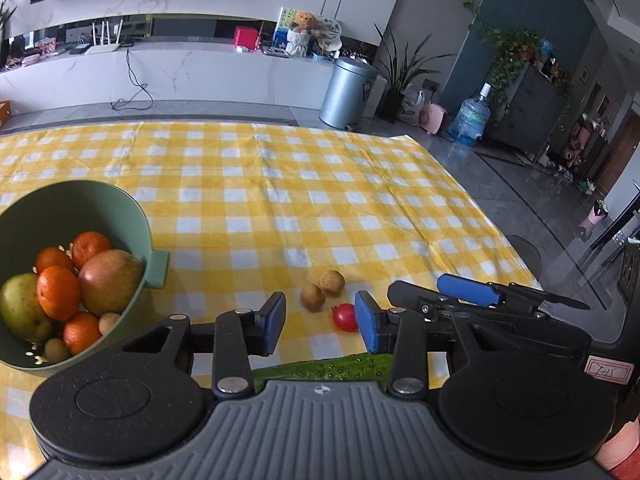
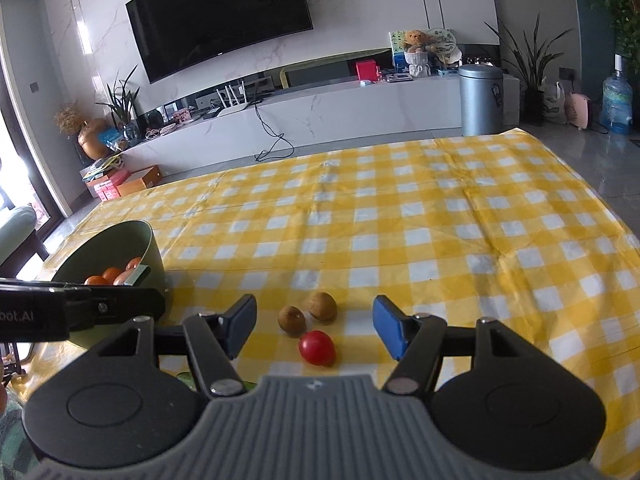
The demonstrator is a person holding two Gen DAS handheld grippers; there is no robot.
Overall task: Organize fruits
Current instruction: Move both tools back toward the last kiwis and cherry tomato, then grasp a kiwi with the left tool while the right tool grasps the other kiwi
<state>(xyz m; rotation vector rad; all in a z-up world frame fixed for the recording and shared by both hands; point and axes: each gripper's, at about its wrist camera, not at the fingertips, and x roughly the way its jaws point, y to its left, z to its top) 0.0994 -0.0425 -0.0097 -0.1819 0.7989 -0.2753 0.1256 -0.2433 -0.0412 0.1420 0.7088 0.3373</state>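
A glossy red cherry tomato (image 2: 317, 347) and two rough brown longans (image 2: 292, 319) lie loose on the bench just ahead of the right gripper (image 2: 316, 330), whose blue-padded jaws stand wide apart and empty. The left gripper (image 1: 320, 322) is likewise spread, holding nothing. To its left sits a matte green bowl (image 1: 136, 216) with oranges (image 1: 58, 292) and a mango (image 1: 110, 280). A creased yellow-checked cloth (image 2: 440, 220) covers the bench; marble walls stand beyond.

The left claw (image 1: 320, 322) has 2 blue-padded fingers on black linkage arms with silver rivets, 2 round black discs and a ribbed grey housing bearing a small emblem. The right claw (image 2: 314, 330) is built alike; its side carries a pink handwritten label.
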